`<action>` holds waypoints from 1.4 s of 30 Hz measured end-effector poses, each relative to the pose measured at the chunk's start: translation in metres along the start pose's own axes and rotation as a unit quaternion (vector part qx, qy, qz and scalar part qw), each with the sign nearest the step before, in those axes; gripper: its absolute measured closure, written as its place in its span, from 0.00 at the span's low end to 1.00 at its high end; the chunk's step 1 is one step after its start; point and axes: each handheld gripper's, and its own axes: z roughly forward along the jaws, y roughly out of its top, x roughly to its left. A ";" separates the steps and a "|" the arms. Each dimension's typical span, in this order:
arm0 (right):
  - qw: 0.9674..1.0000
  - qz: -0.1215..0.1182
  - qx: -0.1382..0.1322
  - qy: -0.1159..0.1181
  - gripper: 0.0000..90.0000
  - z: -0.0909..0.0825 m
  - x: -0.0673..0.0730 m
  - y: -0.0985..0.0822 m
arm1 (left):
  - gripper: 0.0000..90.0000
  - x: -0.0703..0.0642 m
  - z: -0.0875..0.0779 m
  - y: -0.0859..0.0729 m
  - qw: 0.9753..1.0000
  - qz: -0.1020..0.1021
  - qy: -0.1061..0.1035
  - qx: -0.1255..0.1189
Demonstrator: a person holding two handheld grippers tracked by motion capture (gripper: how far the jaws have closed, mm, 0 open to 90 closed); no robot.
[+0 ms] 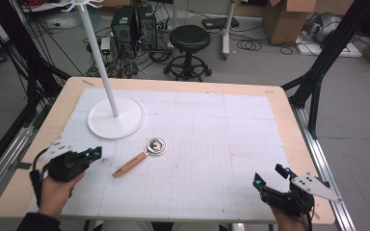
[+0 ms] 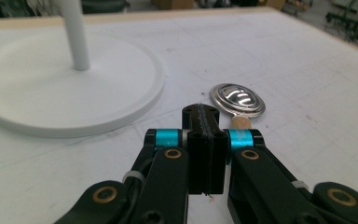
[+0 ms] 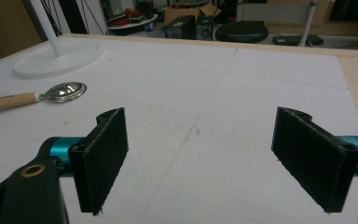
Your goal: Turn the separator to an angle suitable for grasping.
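The left hand-held gripper (image 1: 98, 154) is pointing at the ladle (image 1: 142, 156) with jaws together, holding nothing. The right hand-held gripper (image 1: 270, 176) is hovering above the counter (image 1: 212, 144), jaws apart.

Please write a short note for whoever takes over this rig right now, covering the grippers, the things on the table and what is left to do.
Left gripper: shut, empty, at the table's left edge, pointing at the spoon.
Right gripper: open, empty, near the table's right front corner.
Spoon: lies flat on the white mat, metal bowl toward the white stand, wooden handle toward the person; apart from the stand's base.
Done: nothing visibly handled yet.
Left: probably open the left jaws and pick up the spoon.
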 end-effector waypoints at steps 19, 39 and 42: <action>1.000 -0.003 -0.002 0.000 0.19 -0.003 0.000 0.000 | 0.98 -0.027 0.124 0.019 0.981 0.074 -0.019 0.179; 1.000 -0.002 -0.002 -0.004 0.19 -0.007 0.001 0.000 | 0.99 -0.096 0.129 0.011 0.948 0.145 -0.191 0.208; 1.000 -0.001 -0.003 -0.004 0.19 -0.008 0.001 0.000 | 1.00 -0.093 0.111 0.012 0.965 0.108 -0.176 0.163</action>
